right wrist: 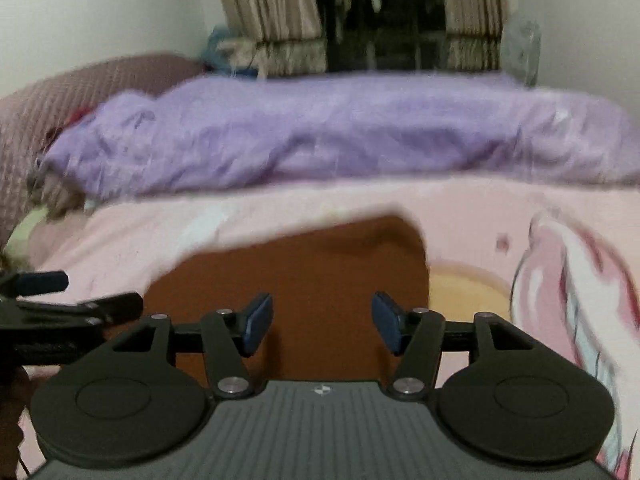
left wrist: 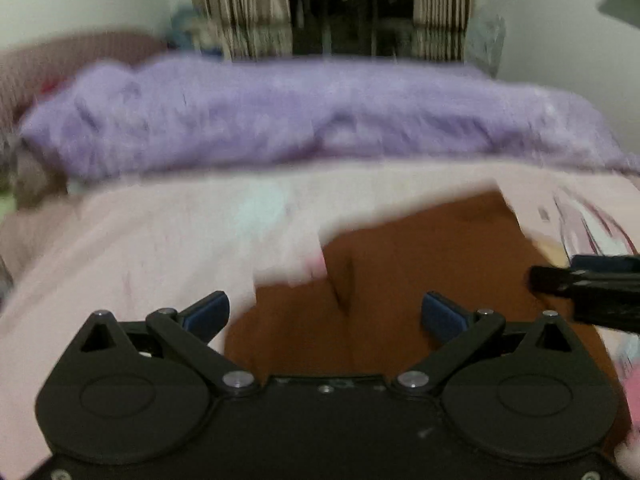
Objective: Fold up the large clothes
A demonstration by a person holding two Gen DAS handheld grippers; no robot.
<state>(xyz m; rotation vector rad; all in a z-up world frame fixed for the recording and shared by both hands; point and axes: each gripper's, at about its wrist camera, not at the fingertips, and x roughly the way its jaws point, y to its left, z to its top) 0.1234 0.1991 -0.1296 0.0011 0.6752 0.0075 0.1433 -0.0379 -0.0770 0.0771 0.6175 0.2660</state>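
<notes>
The brown garment [right wrist: 304, 280] lies flat on the bed [right wrist: 472, 216], on the pink printed sheet [left wrist: 140, 240], at the near edge of the bed and directly ahead of both grippers. It is a uniform rust-brown cloth with no visible print. In the left wrist view a fold line or seam runs down the cloth near its middle, and the far edge of the garment is uneven, with the pink sheet showing in a notch at its left side. In the right wrist view the far edge is rounded and the right side ends in a straight vertical edge beside a pale yellow printed patch [right wrist: 468, 292] of the sheet. Both views are motion-blurred, so finer details of the cloth cannot be told. The left gripper [left wrist: 325, 312] is spread wide; its blue pads [left wrist: 208, 312] stand apart above the garment and pinch nothing. The right gripper [right wrist: 322, 322] is likewise spread, with nothing between its pads [right wrist: 258, 322] and the brown cloth visible in the gap. The two grippers are side by side, each appearing at the edge of the other's view. A bunched purple blanket [right wrist: 320, 132] lies across the far side of the bed. Striped curtains [right wrist: 276, 4] hang at the wall beyond it. No container is visible.
</notes>
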